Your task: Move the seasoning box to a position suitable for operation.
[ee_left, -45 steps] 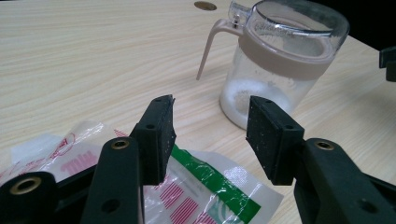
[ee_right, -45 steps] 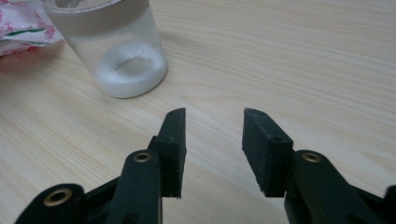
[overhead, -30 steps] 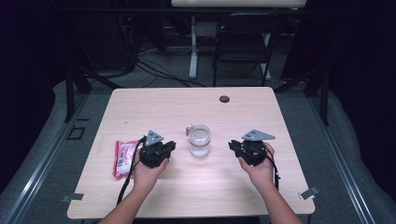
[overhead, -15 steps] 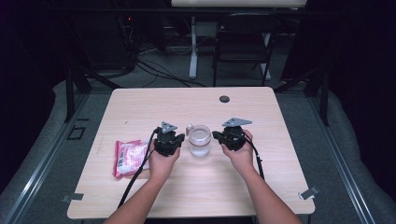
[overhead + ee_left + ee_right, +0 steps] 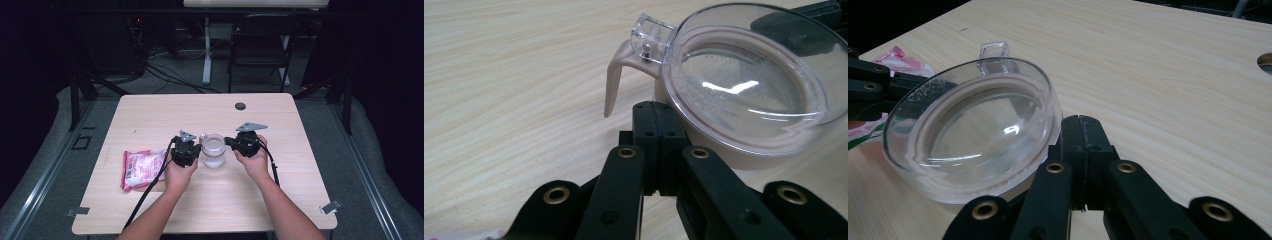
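Claws have moved in from the sides: from above, the left claw [image 5: 196, 150] and right claw [image 5: 231, 142] now flank the jar [image 5: 213, 150] mid-tabletop [image 5: 280, 190], and each claw's view shows it pressed together beside the jar, probably ready to open the lid [image 5: 749, 75].

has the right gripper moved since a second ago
Yes. The right gripper has moved left toward the clear lidded jar, which sits in the same spot on the table, and now flanks it.
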Available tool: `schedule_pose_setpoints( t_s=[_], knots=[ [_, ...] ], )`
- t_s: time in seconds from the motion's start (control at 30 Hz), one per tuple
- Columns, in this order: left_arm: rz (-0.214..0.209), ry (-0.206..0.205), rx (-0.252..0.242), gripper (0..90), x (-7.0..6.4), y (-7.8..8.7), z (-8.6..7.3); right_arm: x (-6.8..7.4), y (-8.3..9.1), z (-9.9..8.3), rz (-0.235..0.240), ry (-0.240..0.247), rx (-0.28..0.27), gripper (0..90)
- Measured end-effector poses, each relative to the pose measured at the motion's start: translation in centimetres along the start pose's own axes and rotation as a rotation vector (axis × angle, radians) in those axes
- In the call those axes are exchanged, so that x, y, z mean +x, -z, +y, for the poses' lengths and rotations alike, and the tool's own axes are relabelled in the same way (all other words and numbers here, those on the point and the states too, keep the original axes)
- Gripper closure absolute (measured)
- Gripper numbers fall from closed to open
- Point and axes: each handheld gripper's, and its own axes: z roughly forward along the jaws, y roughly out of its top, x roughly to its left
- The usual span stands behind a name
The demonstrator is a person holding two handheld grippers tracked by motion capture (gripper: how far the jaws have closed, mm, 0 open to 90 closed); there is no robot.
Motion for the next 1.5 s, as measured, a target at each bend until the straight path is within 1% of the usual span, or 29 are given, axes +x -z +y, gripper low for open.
schedule_pose_setpoints(
  t_s=[0.17,0.23,0.3,0.33,0.37,0.4,0.47,0.5,0.57,0.63,0.67,0.7,0.73,0.77,0.8,0.9,0.93,0.97,1.0,1.03,1.1,1.13,1.2,1.23,1.33,1.37,1.43,1.47,1.5],
  knots=[
    [-0.011,-0.005,0.002,90.0,0.1,0.0,0.0,0.2,0.2,0.0,0.002,0.017,0.010,90.0],
    [-0.037,0.000,0.004,90.0,0.2,0.1,0.0,0.5,0.6,-0.2,-0.004,0.032,0.021,90.0],
    [-0.045,-0.002,0.004,90.0,0.1,0.1,0.0,0.6,0.8,-0.2,-0.004,0.033,0.024,90.0],
    [-0.052,-0.011,0.006,90.0,0.1,0.1,0.0,0.6,1.0,-0.4,0.000,0.034,0.027,90.0],
    [-0.068,-0.035,0.013,90.0,0.1,0.2,0.0,0.9,1.5,-0.6,-0.003,0.037,0.031,90.0],
    [-0.068,-0.035,0.013,90.0,0.1,0.2,0.0,0.9,1.5,-0.6,-0.003,0.037,0.031,90.0],
    [-0.089,-0.072,0.023,90.0,-0.1,0.4,-0.1,1.5,2.3,-1.1,-0.015,0.047,0.036,90.0],
    [-0.089,-0.072,0.023,90.0,-0.1,0.4,-0.1,1.5,2.3,-1.1,-0.015,0.047,0.036,90.0],
    [-0.104,-0.095,0.030,90.0,-0.3,0.5,-0.2,1.8,2.8,-1.5,-0.023,0.051,0.044,90.0],
    [-0.140,-0.133,0.032,90.0,-0.5,0.7,-0.2,2.4,3.7,-2.1,-0.036,0.041,0.040,90.0],
    [-0.140,-0.133,0.032,90.0,-0.5,0.7,-0.2,2.4,3.7,-2.1,-0.036,0.041,0.040,90.0],
    [-0.163,-0.146,0.029,90.0,-0.7,0.7,-0.3,2.7,4.4,-2.5,-0.049,0.043,0.047,90.0],
    [-0.163,-0.146,0.029,90.0,-0.7,0.7,-0.3,2.7,4.4,-2.5,-0.049,0.043,0.047,90.0],
    [-0.181,-0.164,0.021,90.0,-1.0,0.6,-0.3,3.1,5.1,-3.0,-0.062,0.037,0.042,90.0],
    [-0.181,-0.164,0.021,90.0,-1.0,0.6,-0.3,3.1,5.1,-3.0,-0.062,0.037,0.042,90.0],
    [-0.217,-0.182,0.017,90.0,-1.2,0.4,-0.3,3.7,6.4,-3.8,-0.088,0.042,0.050,90.0],
    [-0.245,-0.184,0.014,90.0,-1.4,0.2,-0.3,3.9,6.7,-4.0,-0.096,0.044,0.054,90.0],
    [-0.245,-0.184,0.014,90.0,-1.4,0.2,-0.3,4.0,7.0,-4.2,-0.105,0.054,0.061,90.0],
    [-0.274,-0.185,0.008,90.0,-1.5,-0.1,-0.3,4.2,7.2,-4.4,-0.118,0.058,0.068,90.0],
    [-0.274,-0.185,0.008,90.0,-1.5,-0.1,-0.3,4.2,7.2,-4.4,-0.118,0.058,0.068,90.0],
    [-0.302,-0.178,-0.006,90.0,-1.8,-0.6,-0.2,4.7,7.9,-4.9,-0.128,0.070,0.087,90.0],
    [-0.302,-0.178,-0.006,90.0,-1.8,-0.6,-0.2,4.8,8.2,-5.1,-0.128,0.073,0.093,90.0],
    [-0.316,-0.186,-0.010,90.0,-2.0,-0.8,-0.2,5.0,8.5,-5.3,-0.127,0.072,0.095,90.0],
    [-0.344,-0.190,-0.011,90.0,-2.1,-1.0,-0.2,5.3,9.0,-5.6,-0.127,0.067,0.095,90.0],
    [-0.358,-0.187,-0.014,90.0,-2.2,-1.1,-0.2,5.6,9.4,-5.9,-0.123,0.069,0.105,90.0],
    [-0.348,-0.187,-0.013,90.0,-2.6,-0.8,-0.1,5.9,9.7,-6.1,-0.111,0.073,0.111,90.0],
    [-0.318,-0.216,-0.013,90.0,-3.1,-0.5,0.0,6.3,9.9,-6.3,-0.103,0.079,0.110,90.0],
    [-0.318,-0.216,-0.013,90.0,-3.1,-0.5,0.0,6.4,10.0,-6.4,-0.097,0.081,0.110,90.0],
    [-0.305,-0.231,0.000,90.0,-3.3,-0.3,0.1,6.4,10.0,-6.4,-0.097,0.081,0.110,90.0]
  ],
)
